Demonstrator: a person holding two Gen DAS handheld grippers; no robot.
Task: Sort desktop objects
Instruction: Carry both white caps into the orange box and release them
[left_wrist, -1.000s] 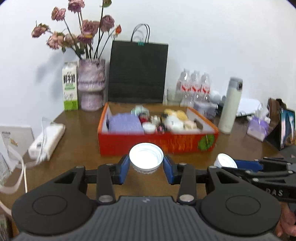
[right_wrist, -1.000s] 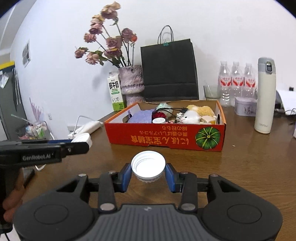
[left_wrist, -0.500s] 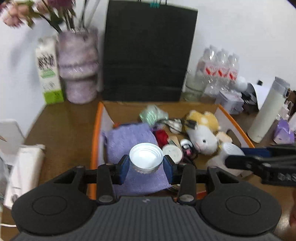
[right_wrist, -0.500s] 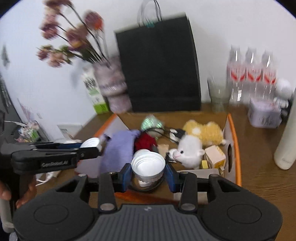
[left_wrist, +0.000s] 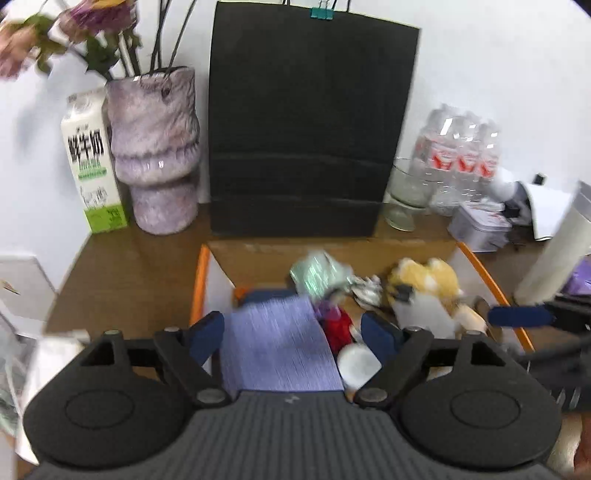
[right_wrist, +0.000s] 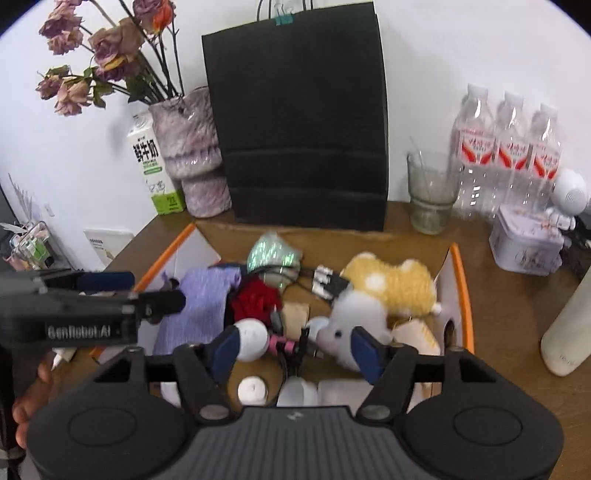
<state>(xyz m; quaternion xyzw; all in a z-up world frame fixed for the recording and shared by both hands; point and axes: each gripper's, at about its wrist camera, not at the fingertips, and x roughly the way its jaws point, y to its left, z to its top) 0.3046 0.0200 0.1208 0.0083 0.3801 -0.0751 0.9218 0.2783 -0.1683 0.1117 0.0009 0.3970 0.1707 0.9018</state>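
Both grippers hang open and empty over the orange cardboard box (left_wrist: 198, 280) (right_wrist: 463, 280). My left gripper (left_wrist: 293, 336) is above a folded purple cloth (left_wrist: 277, 347), with a white lid (left_wrist: 357, 363) by its right finger. My right gripper (right_wrist: 295, 349) is above a white lid (right_wrist: 252, 390), a white round cap (right_wrist: 253, 339), a white plush toy (right_wrist: 354, 317) and a yellow plush toy (right_wrist: 391, 284). The left gripper shows at the left of the right wrist view (right_wrist: 107, 291). The right gripper's blue finger (left_wrist: 521, 316) shows at the right of the left wrist view.
A black paper bag (right_wrist: 299, 118), a purple vase with dried roses (right_wrist: 188, 147) and a milk carton (right_wrist: 153, 166) stand behind the box. A glass (right_wrist: 432, 192), water bottles (right_wrist: 509, 147), a tin (right_wrist: 524, 247) and a white flask (right_wrist: 569, 325) stand to the right.
Both grippers have opened and let go of their white lids, which now lie in the box. Both moved forward over the box.
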